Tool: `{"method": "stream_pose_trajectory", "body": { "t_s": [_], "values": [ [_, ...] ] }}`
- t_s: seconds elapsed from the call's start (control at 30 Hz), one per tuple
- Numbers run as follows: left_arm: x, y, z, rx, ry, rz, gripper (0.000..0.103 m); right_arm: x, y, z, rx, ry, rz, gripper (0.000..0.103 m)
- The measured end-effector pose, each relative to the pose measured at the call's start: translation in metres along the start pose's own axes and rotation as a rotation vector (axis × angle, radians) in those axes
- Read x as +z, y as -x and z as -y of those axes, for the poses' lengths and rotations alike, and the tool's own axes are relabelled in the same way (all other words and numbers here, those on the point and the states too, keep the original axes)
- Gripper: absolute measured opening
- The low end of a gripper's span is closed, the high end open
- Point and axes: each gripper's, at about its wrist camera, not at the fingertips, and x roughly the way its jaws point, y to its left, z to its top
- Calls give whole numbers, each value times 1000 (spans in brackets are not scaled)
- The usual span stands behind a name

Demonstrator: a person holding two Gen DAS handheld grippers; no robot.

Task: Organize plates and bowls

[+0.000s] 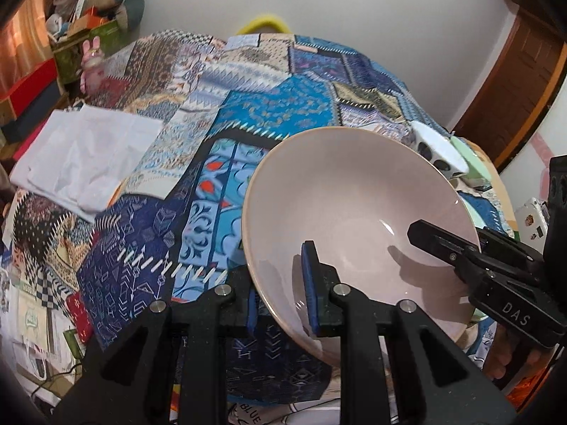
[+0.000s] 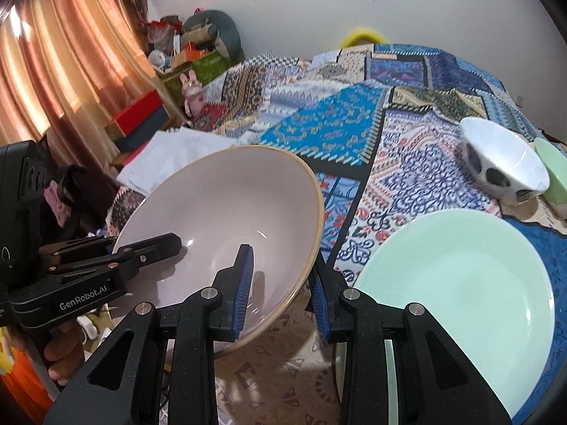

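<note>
Jaws of both grippers are clamped on the rim of the same wide, shallow, pale pink ceramic bowl with a tan edge [image 2: 226, 226], one blue pad inside the wall and one outside on each. The left gripper [image 1: 280, 301] bites the rim on one side and the right gripper [image 2: 280, 294] bites it on the opposite side, so the bowl hangs tilted between them, clear of the surface below, above the near part of the patchwork-covered counter [image 2: 354, 113].

Just beside the bowl, on its right, a large, flat, mint-green plate [image 2: 460, 283] lies on the cloth. Farther back stands a small white bowl with dark oval spots [image 2: 503, 166], tipped a little, touching a light green dish [image 2: 556, 173] that is mostly cut off by the edge of the view. A folded white cloth [image 1: 85, 159] lies well apart on the far left.

By my reading the sorting is at an early to middle stage: nothing is nested or stacked in view, the dishes lie scattered singly, and the pink bowl is in transit. Setting it down, then gathering the spotted bowl and the green pieces into ordered piles, appears to remain.
</note>
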Motion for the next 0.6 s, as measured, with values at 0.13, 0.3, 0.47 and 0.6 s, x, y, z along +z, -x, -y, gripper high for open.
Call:
{"method": "stream_pose_trajectory", "body": {
  "t_s": [0.13, 0.3, 0.47, 0.6],
  "values": [
    [-3, -10, -9, 0, 15, -19, 21, -5, -11, -2, -6, 4, -35, 28],
    [-8, -21, -16, 5, 26, -44, 21, -8, -20, -3, -6, 7, -72, 28],
    [-12, -31, -23, 3, 48, -67, 21, -8, -22, -1, 5, -4, -82, 28],
    [-13, -30, -22, 4, 50, -56, 21, -8, -21, -2, 3, 2, -88, 28]
  ]
}}
